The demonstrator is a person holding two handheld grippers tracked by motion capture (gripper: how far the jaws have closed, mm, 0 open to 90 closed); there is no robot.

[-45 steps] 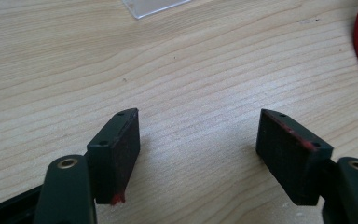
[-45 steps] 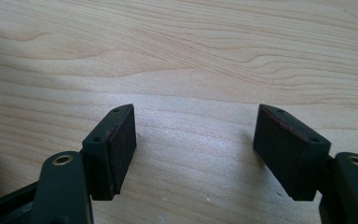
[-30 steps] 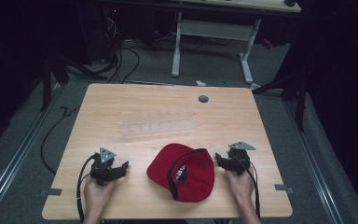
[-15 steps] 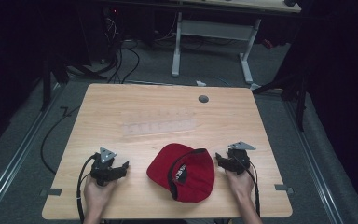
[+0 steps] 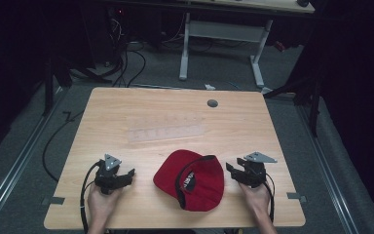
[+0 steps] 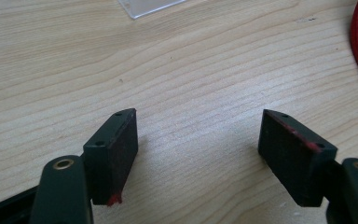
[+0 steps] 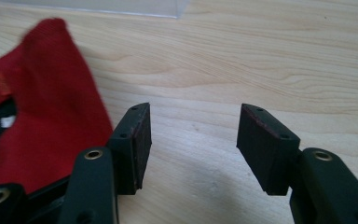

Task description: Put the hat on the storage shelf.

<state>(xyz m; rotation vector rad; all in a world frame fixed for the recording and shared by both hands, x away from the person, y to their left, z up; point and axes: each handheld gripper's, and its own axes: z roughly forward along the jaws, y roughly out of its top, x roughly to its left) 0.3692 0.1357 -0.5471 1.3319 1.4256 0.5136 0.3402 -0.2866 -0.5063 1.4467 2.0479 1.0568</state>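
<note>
Left gripper (image 5: 129, 173) is held jaws apart and empty on the counter (image 5: 126, 112), red cap (image 5: 191, 179) lies upside down between, right gripper (image 5: 230, 168) likewise spread just beside it, presumably staged to flank it.

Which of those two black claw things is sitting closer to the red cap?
The right gripper is. It sits just beside the red cap, whose fabric reaches its jaw in the right gripper view. The left gripper has a wider strip of bare table between.
</note>
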